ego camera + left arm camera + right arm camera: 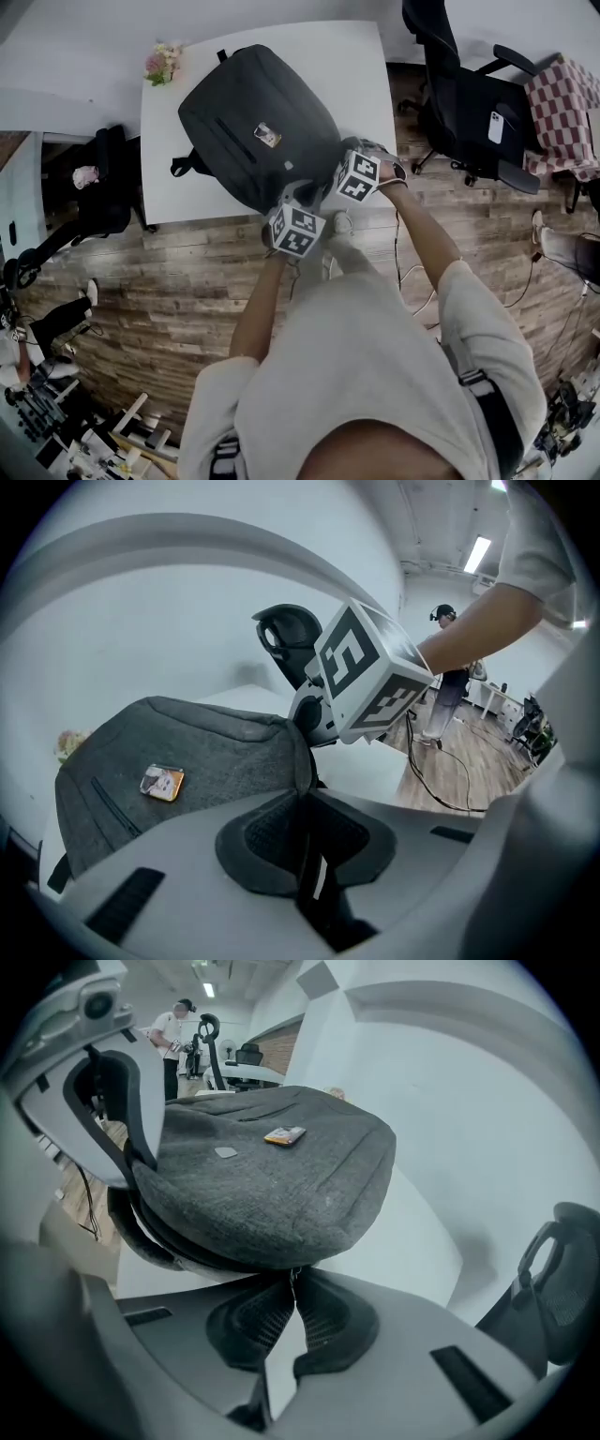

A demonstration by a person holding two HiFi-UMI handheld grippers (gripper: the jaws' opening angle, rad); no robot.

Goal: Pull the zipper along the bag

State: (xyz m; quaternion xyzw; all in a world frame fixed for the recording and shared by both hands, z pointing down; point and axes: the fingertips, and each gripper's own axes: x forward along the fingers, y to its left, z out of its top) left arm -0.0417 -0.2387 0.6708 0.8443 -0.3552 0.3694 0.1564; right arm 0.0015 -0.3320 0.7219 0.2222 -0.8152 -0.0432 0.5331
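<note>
**A:** Where is the dark grey fabric backpack (258,127) found, and how is it expected to handle?

**B:** It is laid flat on the white rectangular table (173,183), in the upper centre of the head view, with its near edge close to the table's lower rim. The cloth is judged soft and yielding, so it is likely to bunch unless braced.

**A:** Where is hold taken?

**B:** The small slim zipper pull (293,1277) is pinched at the tips of the fully closed right gripper (292,1312). A dark fold of the backpack's edge is clamped in the left gripper (307,855).

**A:** What is held inside?

**B:** That cannot be told, as the interior is hidden. The shell is rounded, as if filled.
</note>
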